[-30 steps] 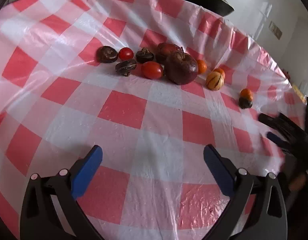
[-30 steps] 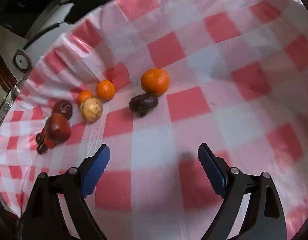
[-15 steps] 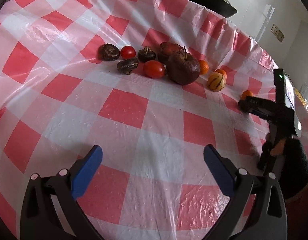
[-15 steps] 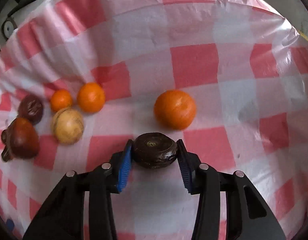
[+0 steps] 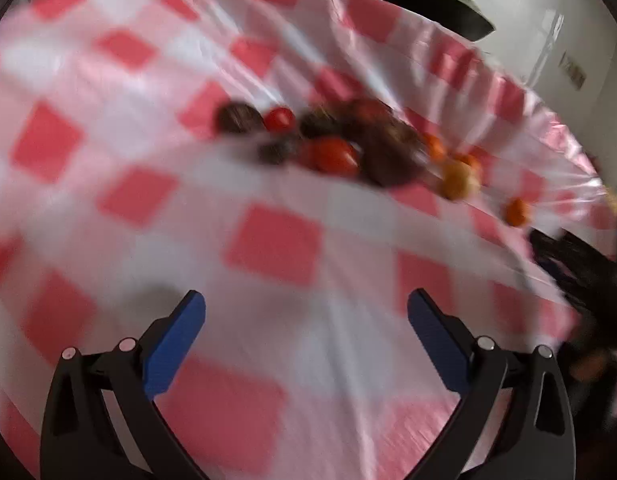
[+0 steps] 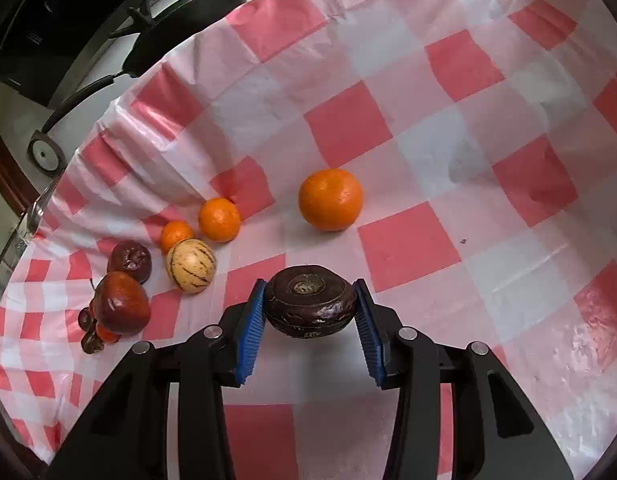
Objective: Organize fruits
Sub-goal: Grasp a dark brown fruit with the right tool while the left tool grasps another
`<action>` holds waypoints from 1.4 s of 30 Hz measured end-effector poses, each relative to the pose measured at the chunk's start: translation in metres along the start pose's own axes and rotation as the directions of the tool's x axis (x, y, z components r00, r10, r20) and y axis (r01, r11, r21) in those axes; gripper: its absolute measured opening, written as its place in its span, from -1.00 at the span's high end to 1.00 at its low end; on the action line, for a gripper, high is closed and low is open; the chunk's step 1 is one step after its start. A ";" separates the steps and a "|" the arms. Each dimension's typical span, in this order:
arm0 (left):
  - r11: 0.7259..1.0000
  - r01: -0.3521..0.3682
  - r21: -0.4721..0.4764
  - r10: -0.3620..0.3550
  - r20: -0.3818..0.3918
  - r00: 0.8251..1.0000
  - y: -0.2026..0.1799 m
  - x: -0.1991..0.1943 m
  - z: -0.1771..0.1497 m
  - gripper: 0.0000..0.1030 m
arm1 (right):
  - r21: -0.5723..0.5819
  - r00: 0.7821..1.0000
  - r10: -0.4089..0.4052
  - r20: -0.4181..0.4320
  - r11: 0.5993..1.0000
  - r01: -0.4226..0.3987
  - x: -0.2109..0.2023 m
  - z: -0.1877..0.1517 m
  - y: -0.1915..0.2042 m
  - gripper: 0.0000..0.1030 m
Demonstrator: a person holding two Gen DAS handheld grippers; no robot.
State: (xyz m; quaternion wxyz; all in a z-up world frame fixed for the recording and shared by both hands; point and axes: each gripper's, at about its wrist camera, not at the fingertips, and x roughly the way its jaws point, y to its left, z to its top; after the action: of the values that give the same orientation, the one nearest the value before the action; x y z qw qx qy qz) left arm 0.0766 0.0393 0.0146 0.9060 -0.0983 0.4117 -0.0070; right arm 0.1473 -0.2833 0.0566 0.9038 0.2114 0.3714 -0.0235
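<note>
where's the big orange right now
In the right wrist view the large round orange sits alone on the red-and-white checked tablecloth, just beyond the dark brown flattened round fruit gripped in the right claw, right of two smaller oranges.

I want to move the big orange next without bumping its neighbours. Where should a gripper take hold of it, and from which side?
Grip the big orange across its widest middle, coming down from above and from the near side. It is round, so any opposite pair of sides should do. It sits apart on the checked cloth, the nearest smaller orange well to its left, so both flanks look free for open jaws.
</note>
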 end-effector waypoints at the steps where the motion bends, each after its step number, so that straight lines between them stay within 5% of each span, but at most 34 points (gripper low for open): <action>1: 0.999 -0.046 0.020 0.046 0.003 0.999 0.000 0.008 0.012 -0.95 | -0.002 1.000 0.002 -0.003 1.000 -0.002 -0.001 0.004 0.006 0.16; 7: 0.998 -0.060 -0.009 0.060 -0.041 0.997 0.013 0.054 0.058 -0.45 | -0.004 1.000 0.004 -0.019 1.000 -0.004 0.001 0.003 0.007 0.16; 12: 0.990 -0.126 0.061 0.128 -0.038 0.991 0.006 0.079 0.083 -0.16 | -0.004 1.000 0.000 -0.024 1.000 0.000 0.003 0.002 0.008 0.16; 14: 0.991 -0.103 0.090 0.106 -0.035 0.994 0.004 0.084 0.092 0.31 | -0.003 1.000 0.003 -0.024 1.000 -0.003 0.003 0.002 0.008 0.16; 21: 0.994 -0.058 0.095 0.051 0.072 0.996 -0.005 0.038 0.073 0.32 | -0.002 1.000 0.013 -0.018 1.000 -0.013 0.002 0.002 0.007 0.16; 29: 0.998 0.050 -0.035 -0.043 0.185 0.982 0.012 -0.044 -0.001 0.32 | 0.000 1.000 0.016 -0.012 1.000 -0.016 0.001 0.001 0.007 0.16; 36: 0.998 0.059 -0.035 -0.048 0.262 0.964 0.012 -0.053 -0.009 0.32 | 0.001 1.000 0.016 -0.012 1.000 -0.016 0.001 0.001 0.007 0.16; 42: 0.995 0.097 -0.031 -0.086 0.255 0.963 0.014 -0.051 -0.009 0.32 | -0.001 1.000 0.012 -0.018 1.000 -0.012 0.001 0.001 0.007 0.16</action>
State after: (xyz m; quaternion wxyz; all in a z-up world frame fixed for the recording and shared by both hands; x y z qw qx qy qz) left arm 0.0354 0.0559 0.0444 0.9475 -0.1371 0.2875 -0.0273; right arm 0.1500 -0.2771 0.0587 0.9007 0.2135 0.3781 -0.0161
